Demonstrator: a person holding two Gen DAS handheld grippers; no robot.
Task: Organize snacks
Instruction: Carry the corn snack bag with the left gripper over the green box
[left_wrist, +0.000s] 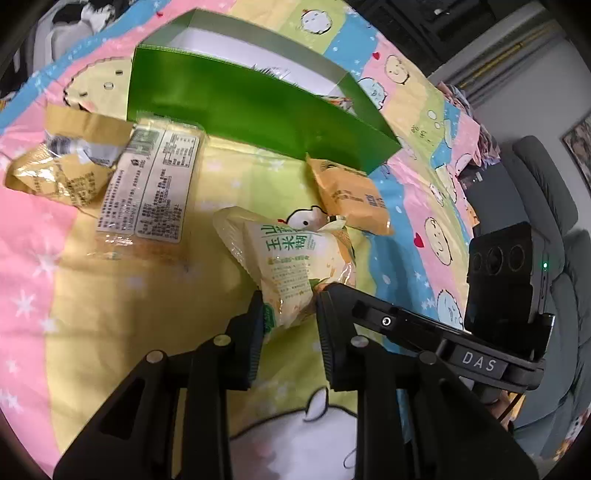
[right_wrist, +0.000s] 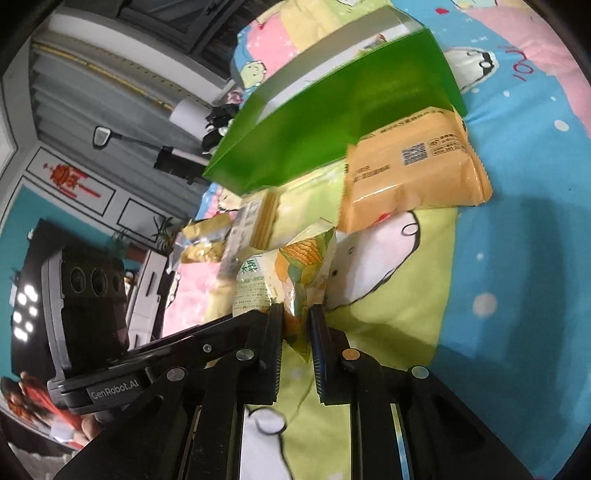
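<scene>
A pale yellow corn-paste packet (left_wrist: 288, 258) with green print lies tilted on the cartoon bedsheet (left_wrist: 110, 332). My left gripper (left_wrist: 290, 302) is shut on its lower end. In the right wrist view the same packet (right_wrist: 295, 266) shows a corn picture, and my right gripper (right_wrist: 295, 314) is shut on its crimped edge. Both grippers hold this one packet from neighbouring sides. Behind it stands an open green box (left_wrist: 240, 103) with a white inside, also seen as the green box (right_wrist: 332, 122).
An orange snack packet (left_wrist: 351, 199) lies against the box's near corner, the same orange packet (right_wrist: 410, 166) in the right view. A clear-wrapped cracker pack (left_wrist: 155, 177) and crumpled gold packets (left_wrist: 55, 170) lie to the left. A grey sofa (left_wrist: 546, 206) borders the bed.
</scene>
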